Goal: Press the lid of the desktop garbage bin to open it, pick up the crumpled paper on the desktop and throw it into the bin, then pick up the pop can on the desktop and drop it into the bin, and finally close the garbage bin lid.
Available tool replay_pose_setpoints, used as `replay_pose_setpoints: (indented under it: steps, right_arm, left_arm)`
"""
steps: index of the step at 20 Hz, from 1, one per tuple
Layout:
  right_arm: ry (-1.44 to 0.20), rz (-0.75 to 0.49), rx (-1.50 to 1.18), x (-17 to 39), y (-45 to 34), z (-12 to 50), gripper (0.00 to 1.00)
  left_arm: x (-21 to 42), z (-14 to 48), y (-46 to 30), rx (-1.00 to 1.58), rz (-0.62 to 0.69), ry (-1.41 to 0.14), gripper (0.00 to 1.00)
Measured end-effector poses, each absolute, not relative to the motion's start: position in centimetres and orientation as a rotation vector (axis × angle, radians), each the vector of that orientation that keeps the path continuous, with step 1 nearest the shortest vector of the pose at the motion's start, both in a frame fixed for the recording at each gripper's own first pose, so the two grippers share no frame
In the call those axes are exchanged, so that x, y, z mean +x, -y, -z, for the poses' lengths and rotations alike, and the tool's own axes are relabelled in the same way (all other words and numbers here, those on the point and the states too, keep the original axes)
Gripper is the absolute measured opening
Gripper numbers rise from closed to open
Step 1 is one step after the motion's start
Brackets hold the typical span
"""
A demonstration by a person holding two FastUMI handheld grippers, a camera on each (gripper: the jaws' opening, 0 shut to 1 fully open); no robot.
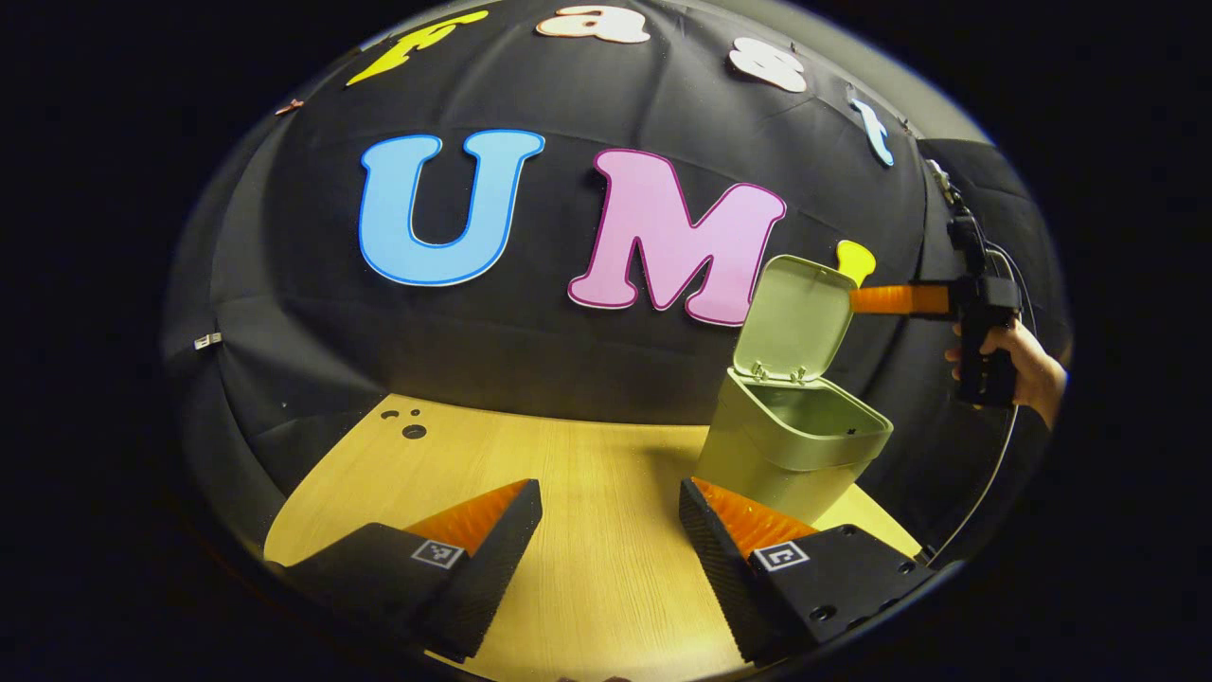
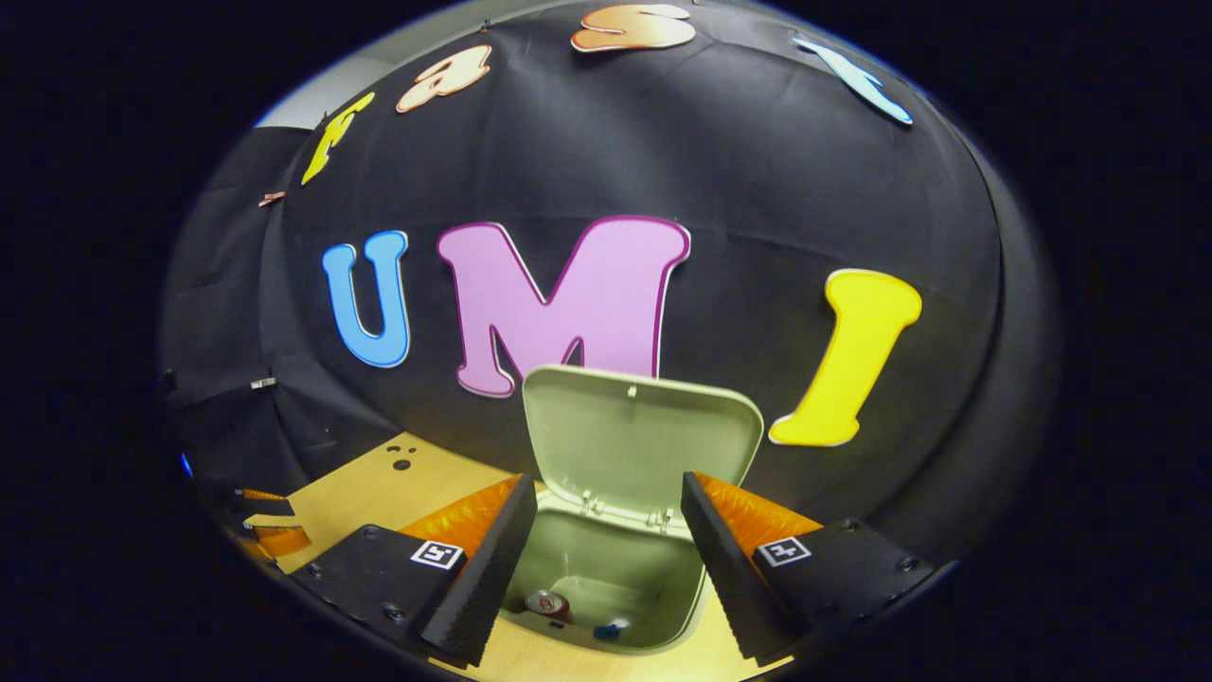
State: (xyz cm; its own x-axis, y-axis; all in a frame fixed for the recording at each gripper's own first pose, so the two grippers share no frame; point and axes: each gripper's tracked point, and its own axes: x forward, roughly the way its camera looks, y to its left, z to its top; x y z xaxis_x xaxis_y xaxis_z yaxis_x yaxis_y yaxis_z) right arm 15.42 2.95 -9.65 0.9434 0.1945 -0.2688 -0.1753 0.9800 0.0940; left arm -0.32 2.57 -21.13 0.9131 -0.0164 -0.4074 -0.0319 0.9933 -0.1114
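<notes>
The green bin [image 1: 791,445] stands on the wooden table [image 1: 606,578] at the right, its lid [image 1: 795,317] raised upright. In the left gripper view my left gripper [image 1: 611,516] hovers low over the table, left of the bin, open and holding nothing. My right gripper [image 1: 885,299], held by a hand [image 1: 1018,365], hangs high behind the lid. In the right gripper view my right gripper [image 2: 606,526] is open above the bin's mouth [image 2: 615,578]. The pop can [image 2: 546,602] lies on the bin's floor beside a small object [image 2: 611,628] I cannot identify.
A few dark holes [image 1: 409,428] mark the table's far left part. The booth's black cloth wall rises right behind the bin. A cable [image 1: 994,474] trails down from the right gripper. The left gripper's fingers [image 2: 270,530] show at the far left edge of the right gripper view.
</notes>
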Motion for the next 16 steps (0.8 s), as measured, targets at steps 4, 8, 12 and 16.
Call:
replay_pose_setpoints:
  steps: [4, 8, 12, 16]
  right_arm:
    - [-0.175, -0.161, 0.066, 17.7, -2.5, 5.6, 0.96]
    - [-0.113, -0.114, 0.081, 19.9, -2.1, 3.8, 0.96]
    - [-0.101, -0.065, 0.1, 22.4, -2.0, 4.4, 0.96]
    - [-0.143, -0.046, 0.11, 23.9, -2.0, 6.4, 0.96]
  left_arm:
    - [-0.9, 21.1, -2.8, -0.123, -0.015, -0.416, 0.95]
    - [-1.6, 21.0, -3.1, -0.131, -0.025, -0.414, 0.95]
    - [-2.3, 21.0, -3.1, -0.135, -0.032, -0.421, 0.95]
    - [-2.7, 21.2, -3.3, -0.126, -0.032, -0.43, 0.95]
